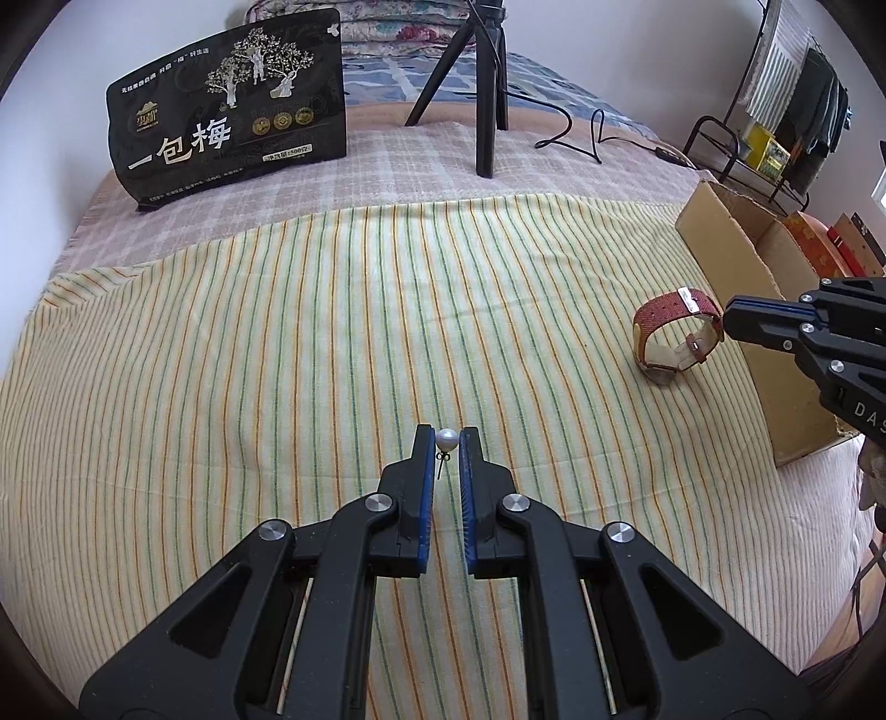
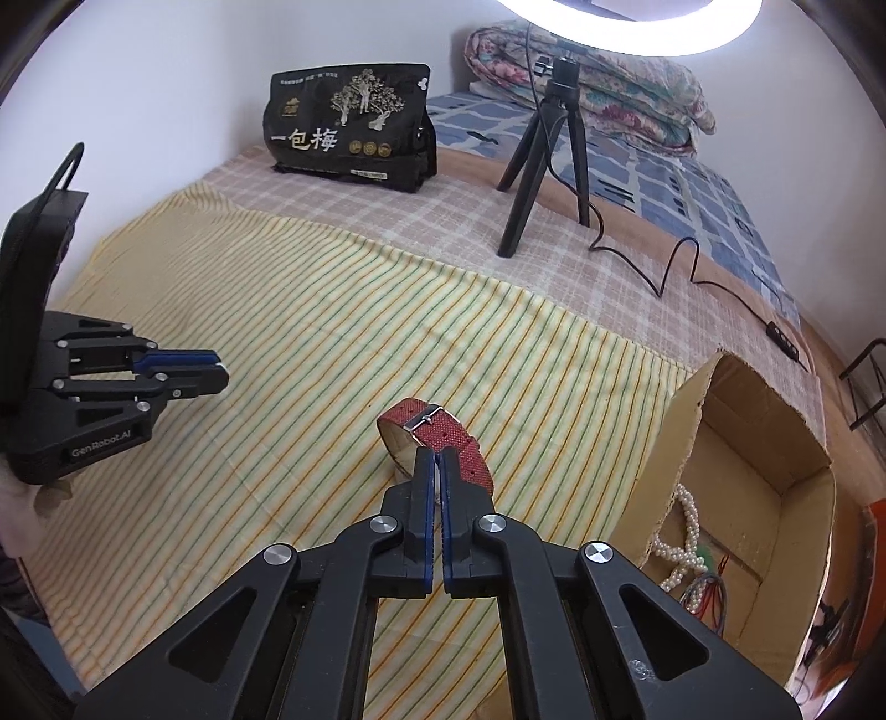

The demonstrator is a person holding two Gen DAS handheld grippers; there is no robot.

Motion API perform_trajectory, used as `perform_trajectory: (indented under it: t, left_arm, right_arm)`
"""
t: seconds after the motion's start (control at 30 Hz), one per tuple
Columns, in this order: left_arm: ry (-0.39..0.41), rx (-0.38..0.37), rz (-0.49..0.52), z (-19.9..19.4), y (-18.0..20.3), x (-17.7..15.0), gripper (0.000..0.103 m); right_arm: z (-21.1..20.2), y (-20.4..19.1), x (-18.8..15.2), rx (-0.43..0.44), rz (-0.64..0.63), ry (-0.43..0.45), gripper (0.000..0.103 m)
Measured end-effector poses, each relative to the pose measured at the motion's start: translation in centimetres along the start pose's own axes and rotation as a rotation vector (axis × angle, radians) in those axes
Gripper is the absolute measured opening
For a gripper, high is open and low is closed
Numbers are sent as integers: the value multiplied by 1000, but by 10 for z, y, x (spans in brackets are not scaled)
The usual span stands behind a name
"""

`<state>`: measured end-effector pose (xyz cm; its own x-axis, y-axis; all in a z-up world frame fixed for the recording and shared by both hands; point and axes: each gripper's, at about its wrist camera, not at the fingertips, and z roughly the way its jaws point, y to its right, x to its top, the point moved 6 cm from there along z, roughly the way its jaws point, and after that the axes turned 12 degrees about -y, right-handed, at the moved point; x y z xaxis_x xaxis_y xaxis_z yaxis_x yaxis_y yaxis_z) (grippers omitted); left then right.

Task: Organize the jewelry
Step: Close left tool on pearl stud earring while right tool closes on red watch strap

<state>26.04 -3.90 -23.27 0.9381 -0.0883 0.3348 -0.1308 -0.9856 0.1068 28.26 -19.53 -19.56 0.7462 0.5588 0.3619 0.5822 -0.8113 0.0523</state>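
A pearl stud earring (image 1: 446,440) is pinched at the tips of my left gripper (image 1: 446,444), its post hanging down above the striped cloth (image 1: 277,360). In the right wrist view the left gripper (image 2: 223,369) hovers at the left with the white pearl (image 2: 223,366) showing at its tip. My right gripper (image 2: 437,461) is shut on the red strap of a wristwatch (image 2: 443,429). The watch (image 1: 662,310) stands on its edge on the cloth beside an open cardboard box (image 2: 681,421), and the right gripper (image 1: 726,320) clamps its near side.
The box (image 1: 720,243) holds a pearl necklace (image 2: 686,526) and coloured bead strings (image 2: 706,595). Behind the cloth stand a black snack bag (image 1: 227,111) and a tripod (image 2: 542,166) with a ring light (image 2: 631,27). A cable (image 2: 681,266) trails to the right, with folded quilts (image 2: 587,72) behind.
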Motion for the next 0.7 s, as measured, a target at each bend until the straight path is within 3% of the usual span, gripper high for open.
perform_trajectory:
  t: [0.07, 0.1, 0.13, 0.63, 0.67, 0.7]
  left_arm:
    - [-1, 0, 0, 0, 0, 0, 7]
    - [-1, 1, -1, 0, 0, 0, 7]
    - [0, 0, -3, 0, 0, 0, 7]
    - [3, -8, -11, -2, -1, 3, 7]
    - [4, -7, -12, -2, -2, 2, 7]
    - [5, -7, -14, -3, -2, 3, 7]
  right_arm:
    - [2, 0, 1, -13, -8, -1, 17]
    - [3, 0, 1, -21, -11, 0, 33]
    - [4, 1, 1, -28, -14, 3, 42]
    - [21, 2, 9, -29, -12, -22, 42]
    - [22, 2, 9, -24, -8, -24, 41]
    - [24, 2, 9, -16, -2, -32, 31]
